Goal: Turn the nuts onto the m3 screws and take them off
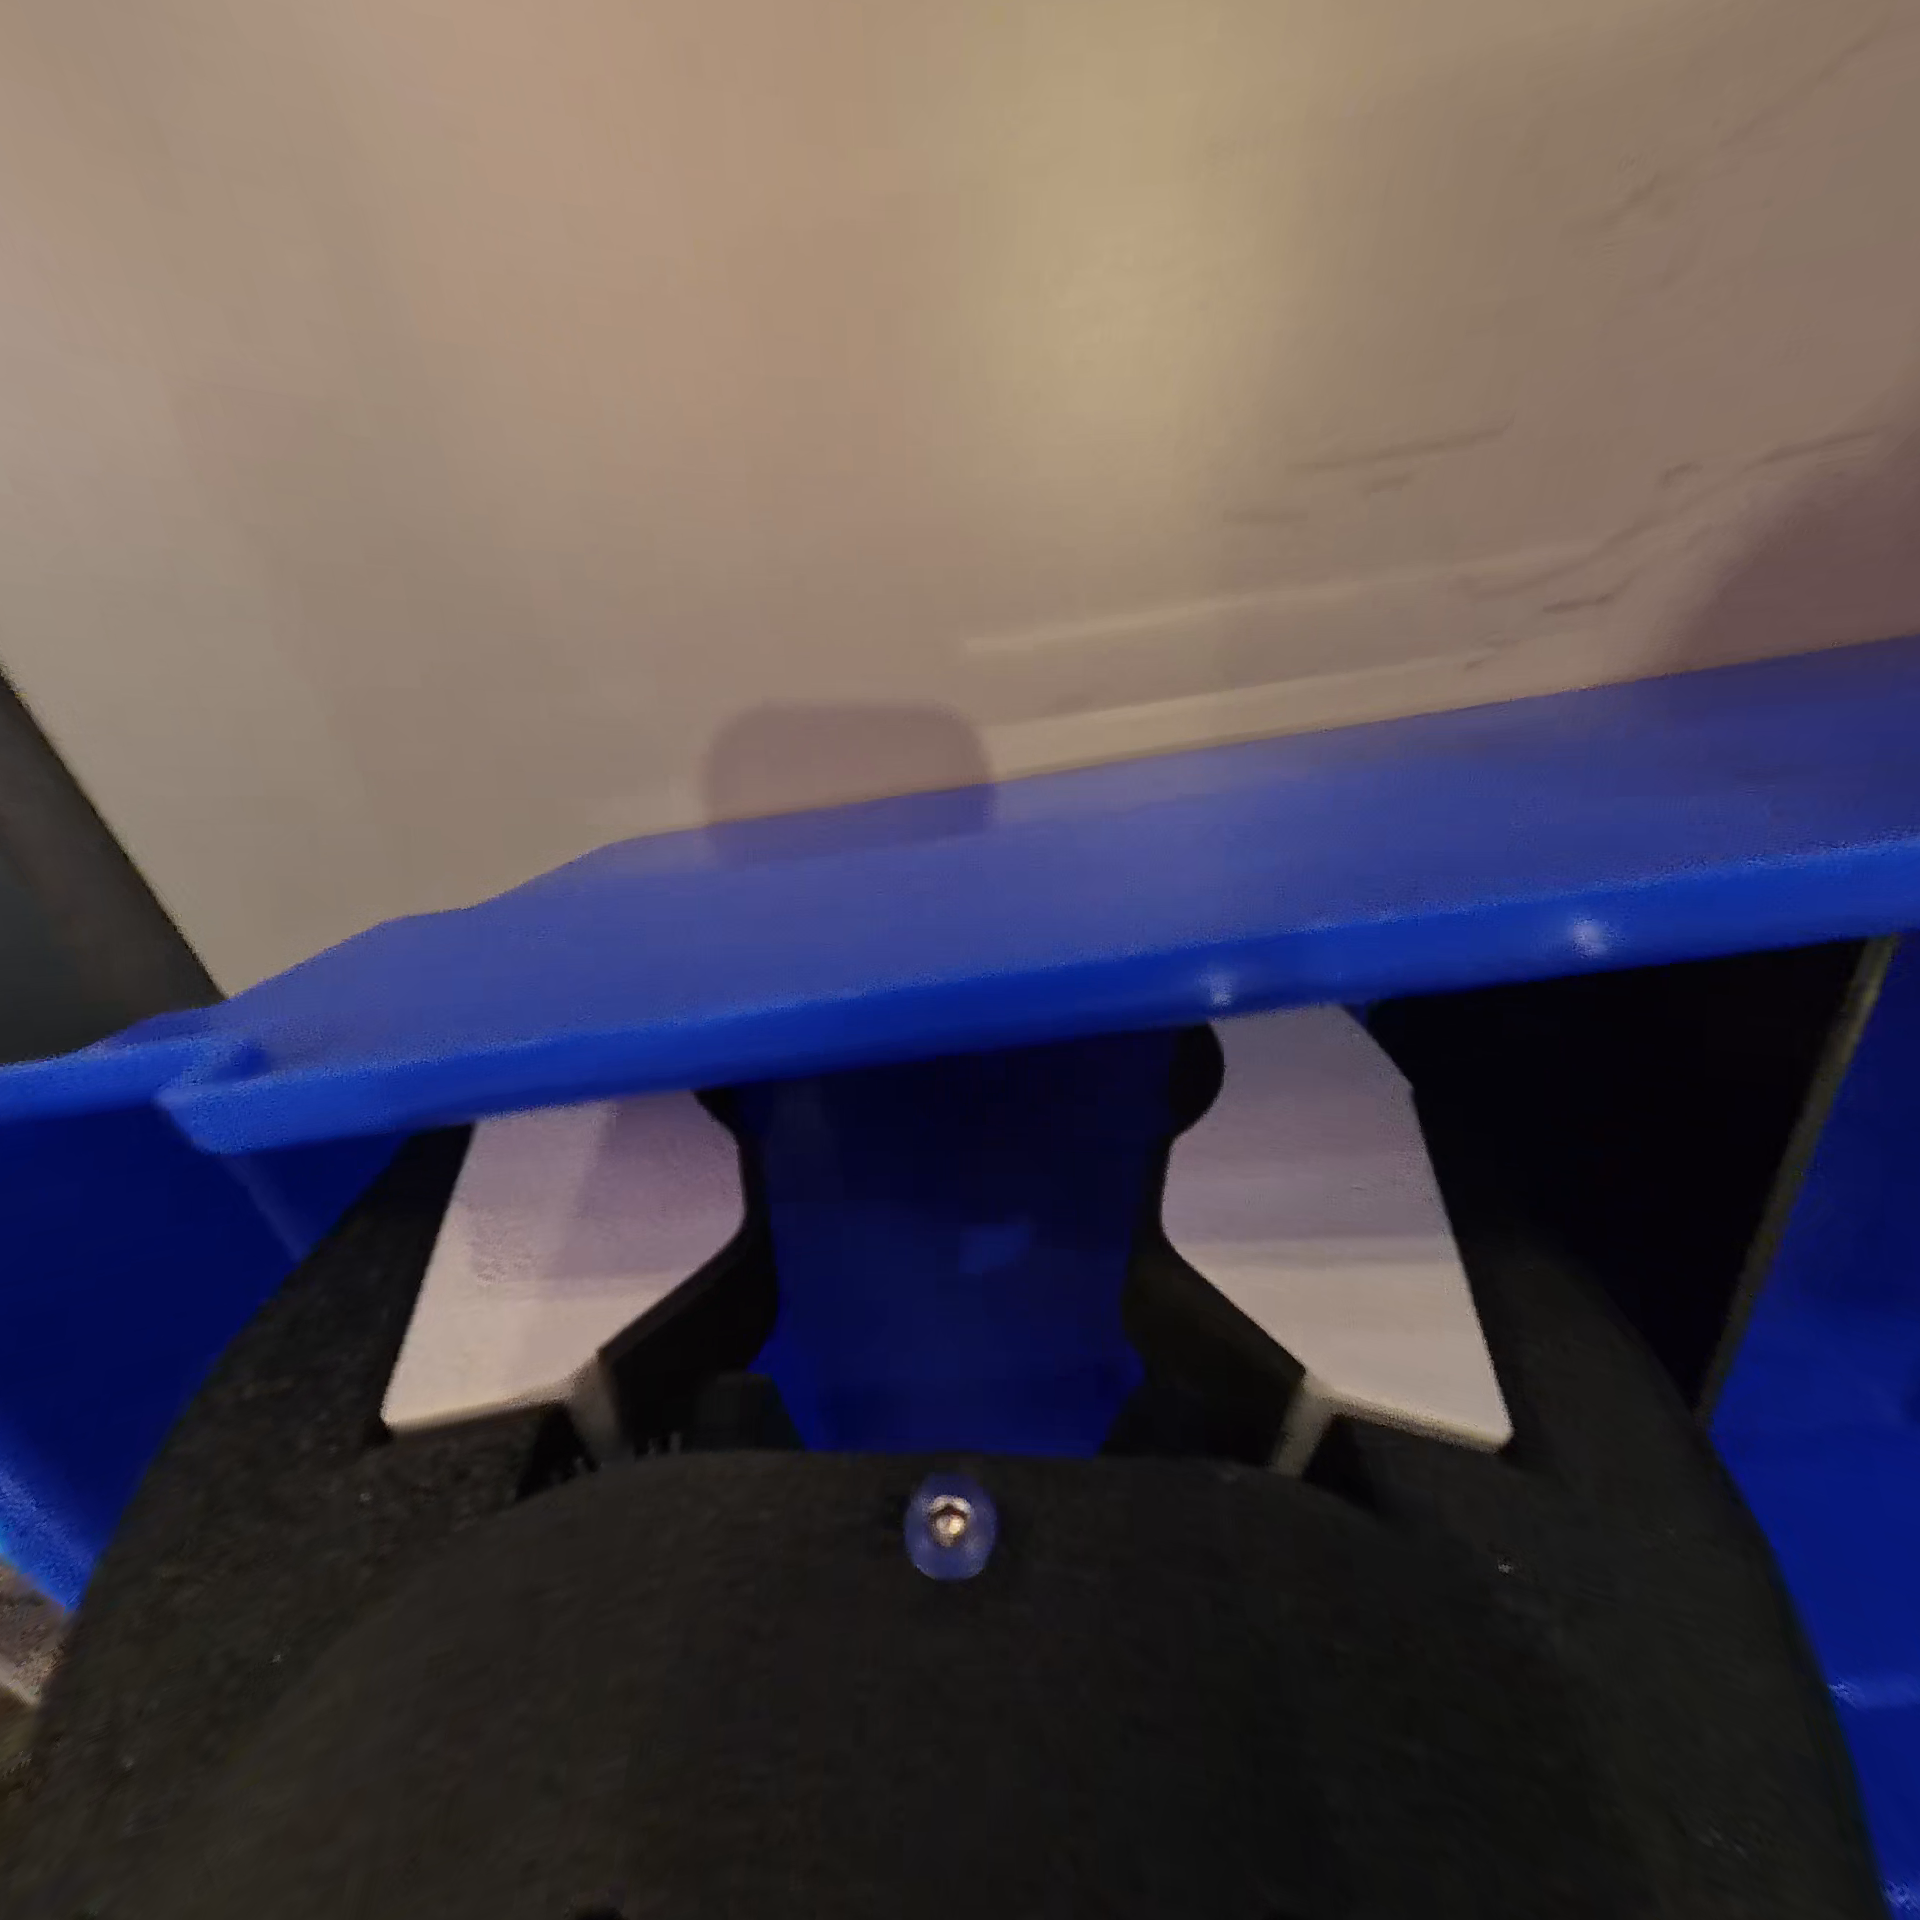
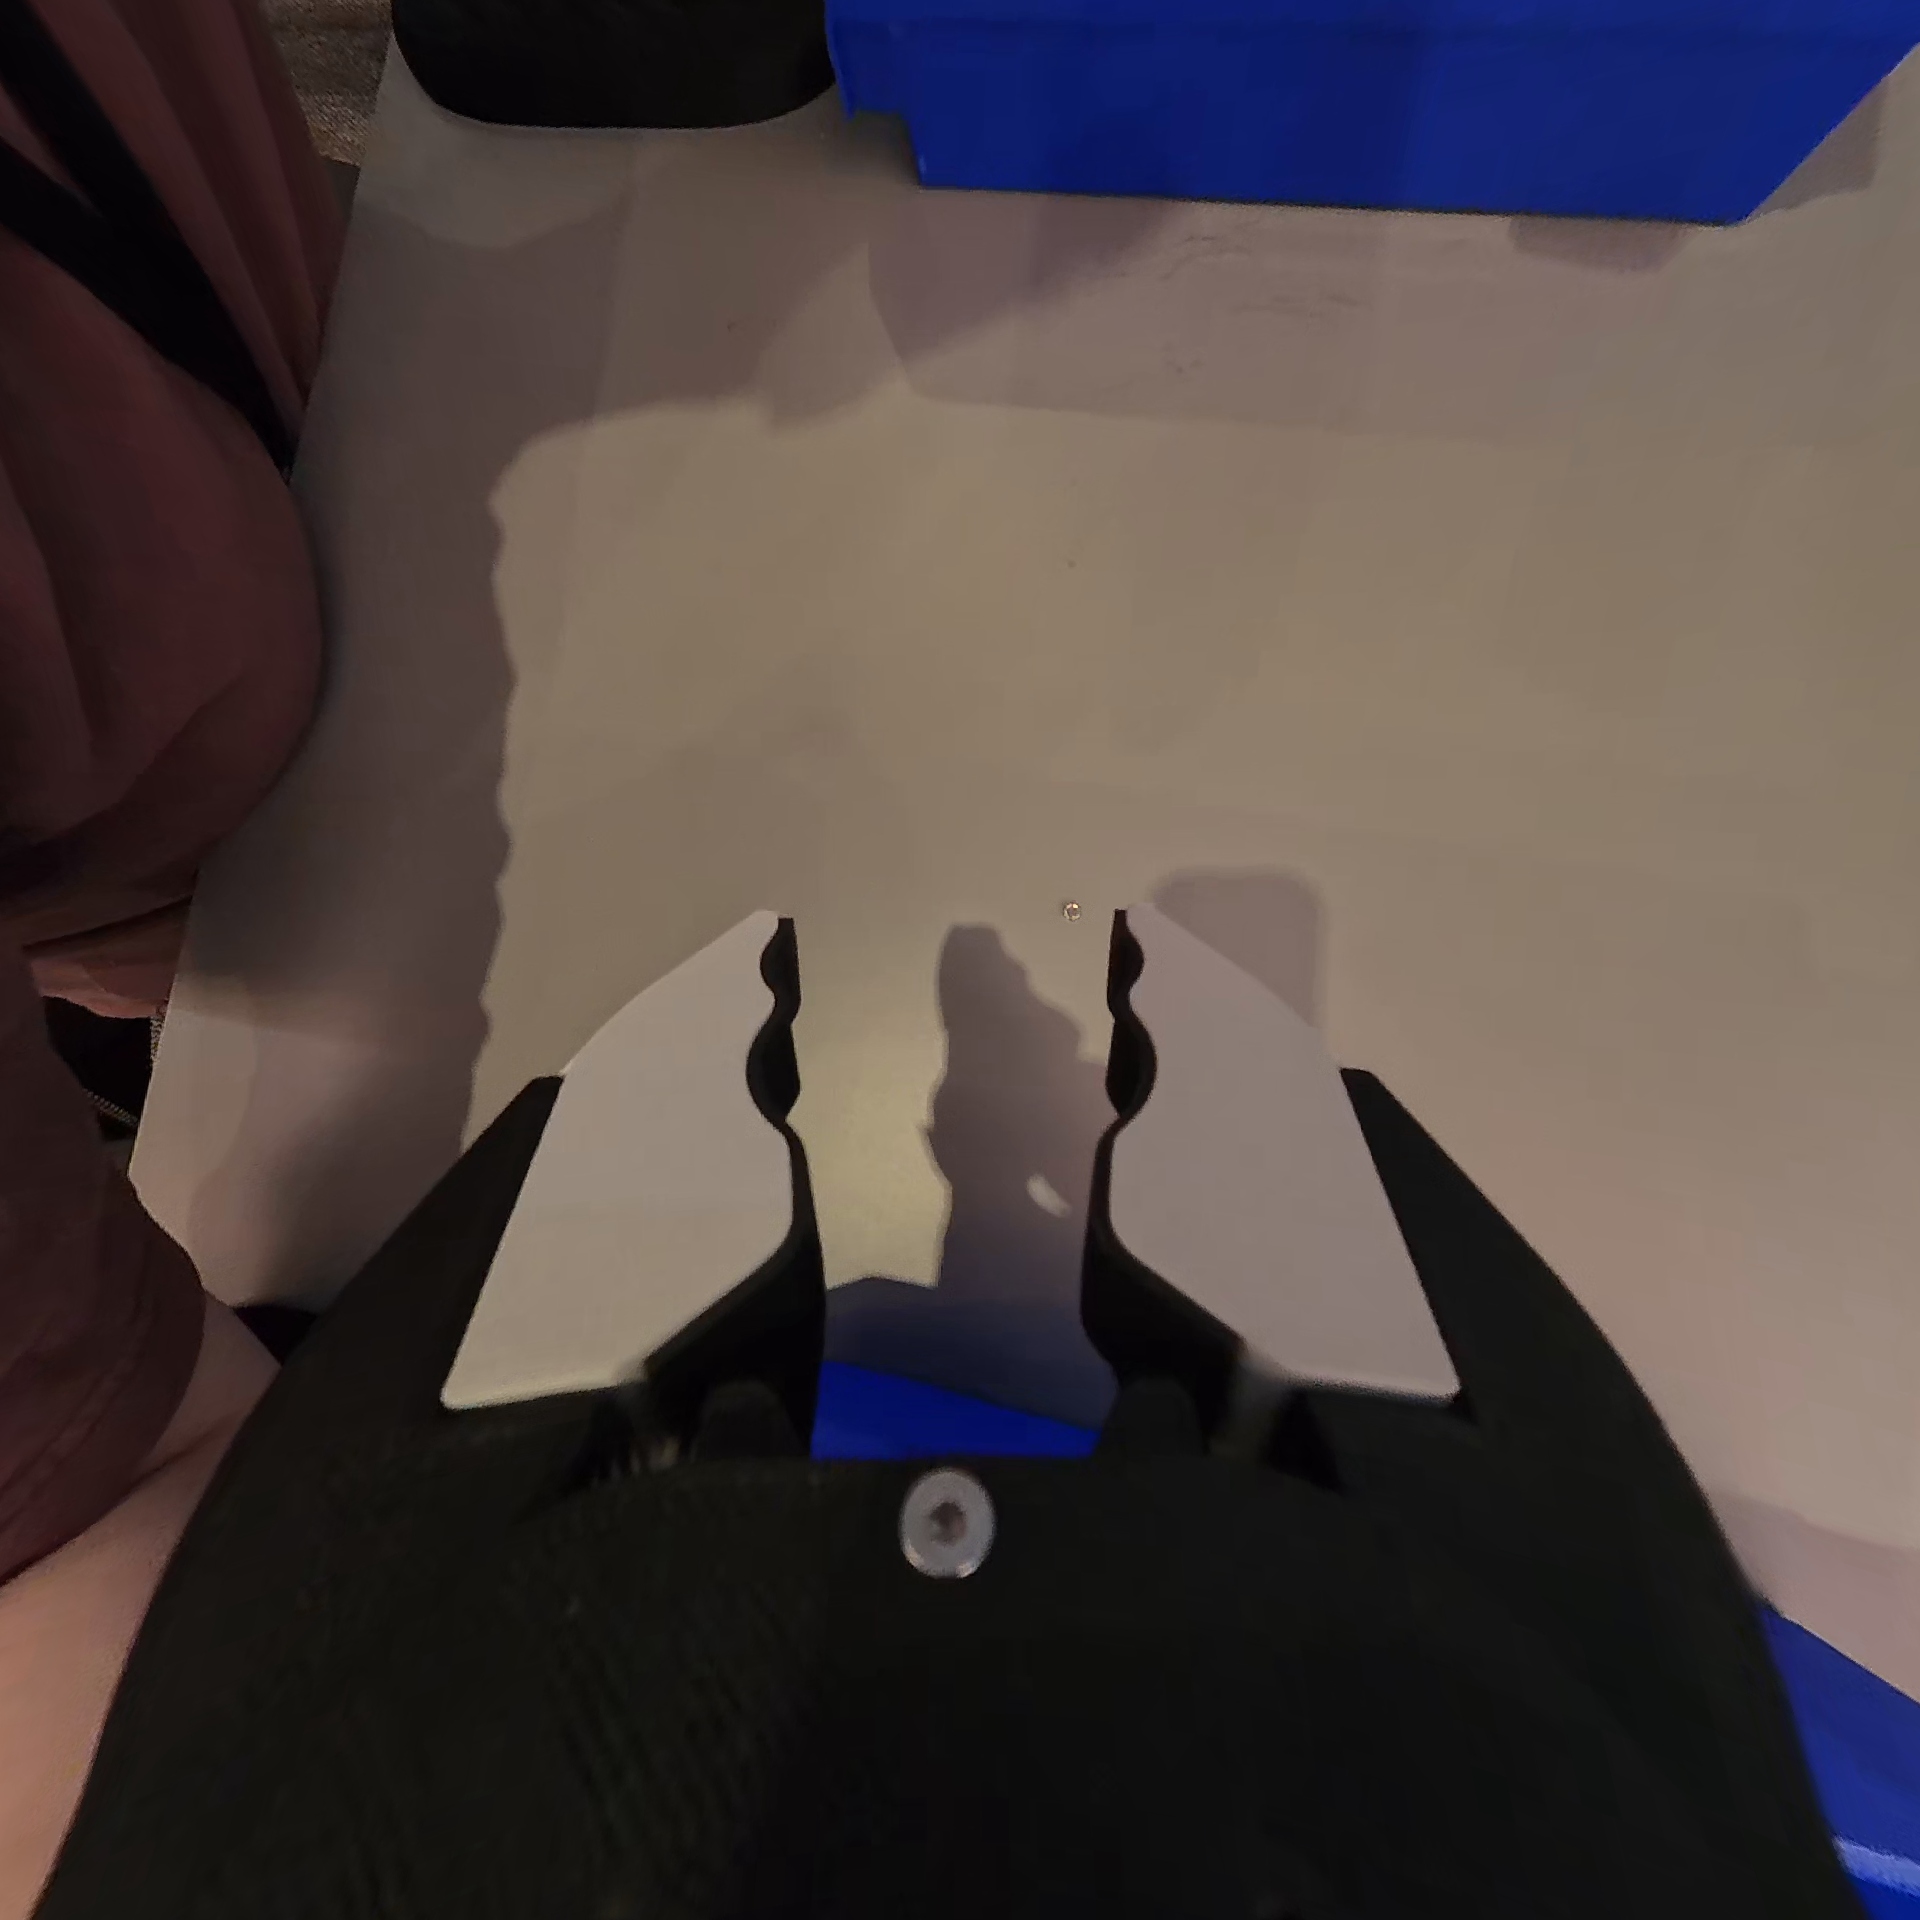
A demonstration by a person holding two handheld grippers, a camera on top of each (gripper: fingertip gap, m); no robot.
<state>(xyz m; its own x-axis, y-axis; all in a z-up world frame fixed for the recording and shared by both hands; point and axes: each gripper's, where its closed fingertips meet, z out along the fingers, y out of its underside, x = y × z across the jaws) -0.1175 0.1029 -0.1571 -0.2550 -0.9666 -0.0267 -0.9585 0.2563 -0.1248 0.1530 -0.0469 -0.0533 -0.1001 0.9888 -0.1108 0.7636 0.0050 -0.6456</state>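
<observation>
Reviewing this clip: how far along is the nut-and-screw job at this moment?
Nothing looks done: no screw shows, and no nut is threaded. In hand: nothing. The right gripper is open and empty above the table, with a tiny nut lying loose near its right fingertip. The left gripper's fingertips are hidden behind a blue bin. Picking up, threading and unthreading remain.
</observation>
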